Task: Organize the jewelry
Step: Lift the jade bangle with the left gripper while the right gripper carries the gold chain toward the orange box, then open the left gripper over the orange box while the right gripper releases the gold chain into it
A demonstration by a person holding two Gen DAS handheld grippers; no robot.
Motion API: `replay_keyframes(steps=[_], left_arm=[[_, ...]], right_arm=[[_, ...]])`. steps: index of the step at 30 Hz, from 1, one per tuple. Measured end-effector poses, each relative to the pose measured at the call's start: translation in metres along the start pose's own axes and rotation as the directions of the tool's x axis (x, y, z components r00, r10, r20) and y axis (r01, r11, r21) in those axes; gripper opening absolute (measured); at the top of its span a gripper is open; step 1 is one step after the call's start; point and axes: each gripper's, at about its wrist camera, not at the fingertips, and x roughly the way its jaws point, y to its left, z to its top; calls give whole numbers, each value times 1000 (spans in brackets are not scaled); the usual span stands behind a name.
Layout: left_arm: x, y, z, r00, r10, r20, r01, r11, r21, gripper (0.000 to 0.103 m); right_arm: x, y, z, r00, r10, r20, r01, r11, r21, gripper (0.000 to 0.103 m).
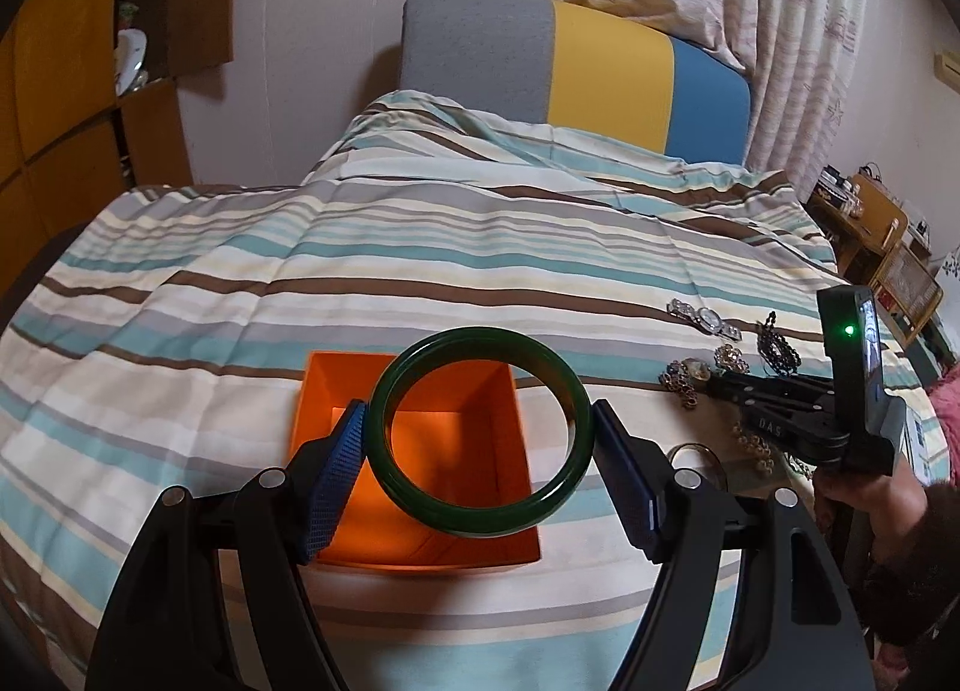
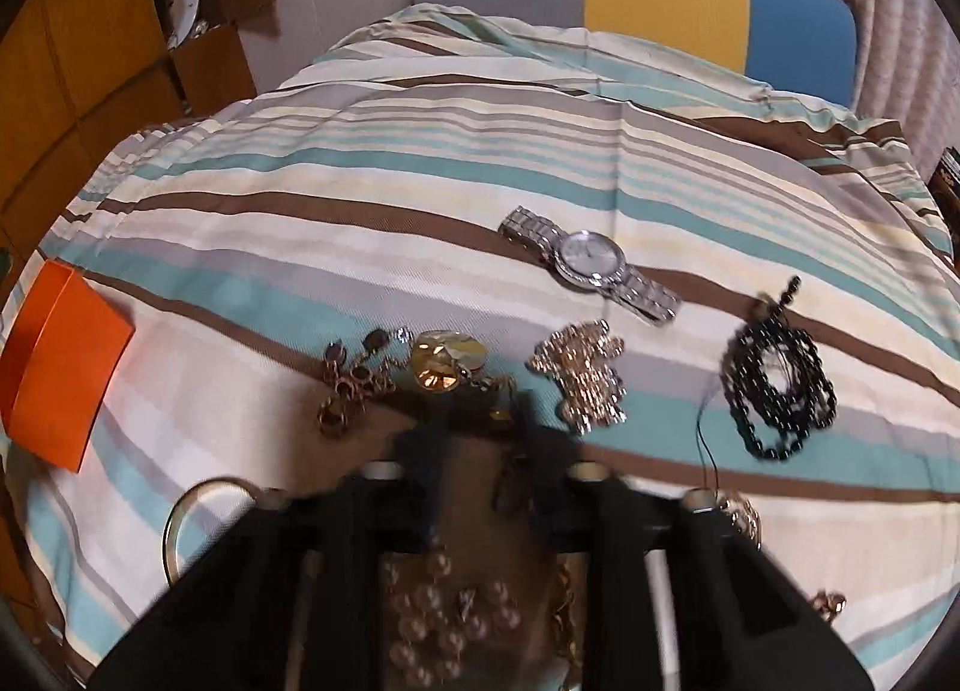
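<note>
The left hand-held gripper (image 1: 480, 451) holds the green bangle (image 1: 480, 432) between its blue pads (image 1: 339, 472), ring tilted with its opening facing the camera, above the open orange box (image 1: 420, 454) on the striped bed (image 1: 360, 247). Only the left wrist view shows this bangle. The right hand-held gripper (image 2: 483, 439) is blurred; its fingers stand narrow among the jewelry, but I cannot tell if they grip something. Beyond it lies the silver watch (image 2: 591, 262), long axis running from upper left to lower right, and the black bead necklace (image 2: 777, 385) to the right.
</note>
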Motion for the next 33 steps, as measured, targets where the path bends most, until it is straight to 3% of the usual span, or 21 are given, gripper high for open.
replay_keyframes(steps=[6, 12, 19, 22, 25, 29, 33], left_arm=[[-1, 9, -1, 1000, 12, 3, -12, 1000, -16, 74], [-1, 18, 0, 1000, 17, 6, -16, 999, -40, 74], [-5, 23, 4, 999, 28, 16, -28, 999, -41, 74], [-5, 27, 7, 999, 33, 17, -33, 999, -40, 74], [-4, 33, 11, 999, 45, 14, -44, 998, -37, 74], [-3, 40, 16, 998, 59, 14, -59, 998, -37, 74], [1, 47, 17, 998, 63, -2, -63, 998, -27, 74]], right_arm=[[-44, -7, 0, 993, 55, 102, -61, 996, 60, 3], [-123, -16, 15, 959, 101, 263, -131, 986, 100, 3], [-195, -6, 54, 898, 171, 405, -213, 975, 62, 3], [-223, 10, 73, 861, 225, 456, -260, 965, 15, 3], [-241, 30, 93, 826, 296, 481, -319, 947, -34, 3], [-257, 64, 113, 795, 338, 504, -323, 939, -119, 3], [-258, 90, 131, 766, 409, 496, -392, 909, -144, 3]])
